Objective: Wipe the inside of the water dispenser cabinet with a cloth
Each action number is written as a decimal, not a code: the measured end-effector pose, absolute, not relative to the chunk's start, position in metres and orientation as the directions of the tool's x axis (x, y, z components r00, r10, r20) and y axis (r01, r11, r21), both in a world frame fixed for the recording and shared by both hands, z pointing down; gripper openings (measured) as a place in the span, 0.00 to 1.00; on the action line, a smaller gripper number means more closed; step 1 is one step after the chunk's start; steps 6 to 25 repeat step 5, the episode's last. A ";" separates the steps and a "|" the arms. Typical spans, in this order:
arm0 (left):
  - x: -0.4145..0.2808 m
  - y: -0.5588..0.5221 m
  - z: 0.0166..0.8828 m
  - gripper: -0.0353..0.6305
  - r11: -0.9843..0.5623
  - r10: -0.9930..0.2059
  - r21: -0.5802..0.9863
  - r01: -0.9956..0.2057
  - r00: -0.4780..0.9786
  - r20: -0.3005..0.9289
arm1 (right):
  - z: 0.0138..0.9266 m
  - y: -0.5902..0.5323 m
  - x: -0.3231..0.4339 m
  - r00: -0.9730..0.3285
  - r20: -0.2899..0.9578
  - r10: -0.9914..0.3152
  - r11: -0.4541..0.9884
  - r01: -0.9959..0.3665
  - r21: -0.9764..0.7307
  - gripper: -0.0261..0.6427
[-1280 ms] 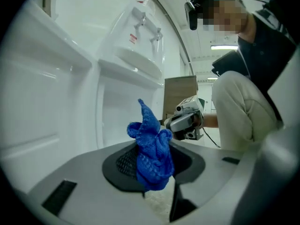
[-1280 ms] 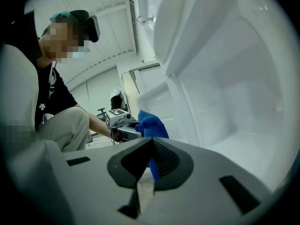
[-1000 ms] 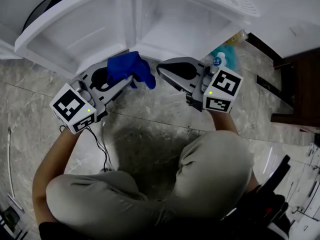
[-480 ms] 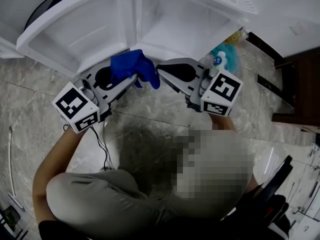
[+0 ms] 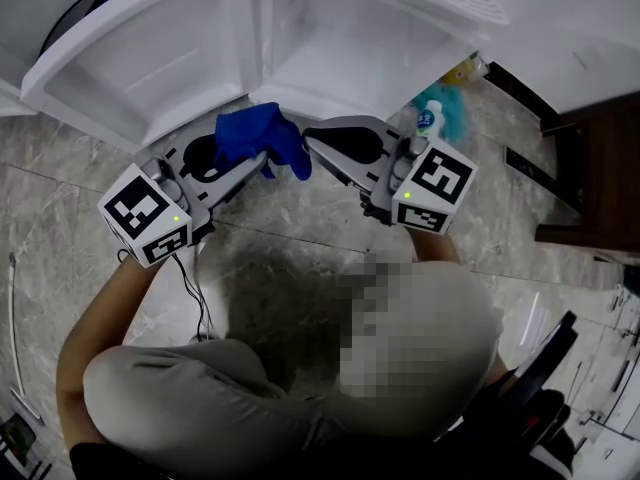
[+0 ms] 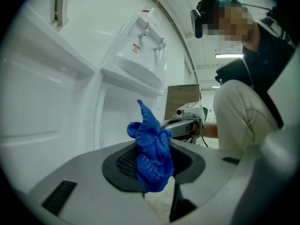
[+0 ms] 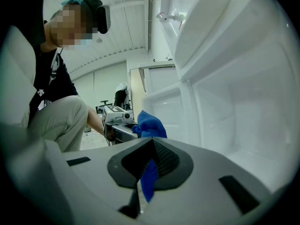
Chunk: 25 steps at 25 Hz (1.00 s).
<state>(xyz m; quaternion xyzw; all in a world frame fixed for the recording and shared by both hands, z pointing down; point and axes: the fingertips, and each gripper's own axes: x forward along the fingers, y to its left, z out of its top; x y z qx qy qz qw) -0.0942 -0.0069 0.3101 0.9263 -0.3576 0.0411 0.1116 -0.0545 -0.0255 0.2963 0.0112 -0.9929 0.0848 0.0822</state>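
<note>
Just outside the open cabinet, the left gripper (image 6: 151, 165) is clamped on a bunched wad of the cloth (image 5: 262, 138), its jaws held partly apart by the bulk. The right gripper (image 7: 149, 172) meets it tip to tip. Its jaws are closed, and a thin blue strip of the same cloth appears to be caught in the seam between them. The cloth therefore hangs between the two tips over the floor (image 5: 300, 218), at the cabinet's mouth but not inside.

Wiping does not look to have started. This reads as getting the cloth ready, with both grippers on it, perhaps to spread or re-fold it. The next move calls for a broader face of cloth than this wad. The right gripper would likely have to let go, and the left would carry the cloth in and press it flat against a wall or the base.

The cloth is deep blue, limp and knit-textured, bunched into a lump with one corner standing up in a peak. The grippers are smooth grey shells with dark ribbed pads. The cabinet (image 5: 340, 43) is glossy white moulded plastic with rounded corners and shallow steps. Its door (image 5: 140, 63) stands open at the left and is recessed the same way. The floor is grey veined stone tile, hard and polished.
</note>
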 end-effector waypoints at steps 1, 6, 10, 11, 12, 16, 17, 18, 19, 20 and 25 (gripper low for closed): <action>-0.092 -0.007 0.311 0.24 -0.722 -0.650 0.177 -0.668 0.744 0.155 | 0.297 -0.025 -0.054 -0.986 0.167 -0.009 0.986 -0.037 -0.165 0.03; -0.088 -0.005 0.317 0.24 -0.728 -0.643 0.181 -0.661 0.750 0.154 | 0.300 -0.026 -0.051 -0.985 0.172 -0.016 0.986 -0.045 -0.163 0.03; -0.088 -0.005 0.317 0.24 -0.728 -0.643 0.181 -0.661 0.750 0.154 | 0.300 -0.026 -0.051 -0.985 0.172 -0.016 0.986 -0.045 -0.163 0.03; -0.088 -0.005 0.317 0.24 -0.728 -0.643 0.181 -0.661 0.750 0.154 | 0.300 -0.026 -0.051 -0.985 0.172 -0.016 0.986 -0.045 -0.163 0.03; -0.088 -0.005 0.317 0.24 -0.728 -0.643 0.181 -0.661 0.750 0.154 | 0.300 -0.026 -0.051 -0.985 0.172 -0.016 0.986 -0.045 -0.163 0.03; -0.088 -0.005 0.317 0.24 -0.728 -0.643 0.181 -0.661 0.750 0.154 | 0.300 -0.026 -0.051 -0.985 0.172 -0.016 0.986 -0.045 -0.163 0.03; -0.088 -0.005 0.317 0.24 -0.728 -0.643 0.181 -0.661 0.750 0.154 | 0.300 -0.026 -0.051 -0.985 0.172 -0.016 0.986 -0.045 -0.163 0.03; -0.088 -0.005 0.317 0.24 -0.728 -0.643 0.181 -0.661 0.750 0.154 | 0.300 -0.026 -0.051 -0.985 0.172 -0.016 0.986 -0.045 -0.163 0.03; -0.088 -0.005 0.317 0.24 -0.728 -0.643 0.181 -0.661 0.750 0.154 | 0.300 -0.026 -0.051 -0.985 0.172 -0.016 0.986 -0.045 -0.163 0.03; -0.088 -0.005 0.317 0.24 -0.728 -0.643 0.181 -0.661 0.750 0.154 | 0.300 -0.026 -0.051 -0.985 0.172 -0.016 0.986 -0.045 -0.163 0.03; -0.088 -0.005 0.317 0.24 -0.728 -0.643 0.181 -0.661 0.750 0.154 | 0.300 -0.026 -0.051 -0.985 0.172 -0.016 0.986 -0.045 -0.163 0.03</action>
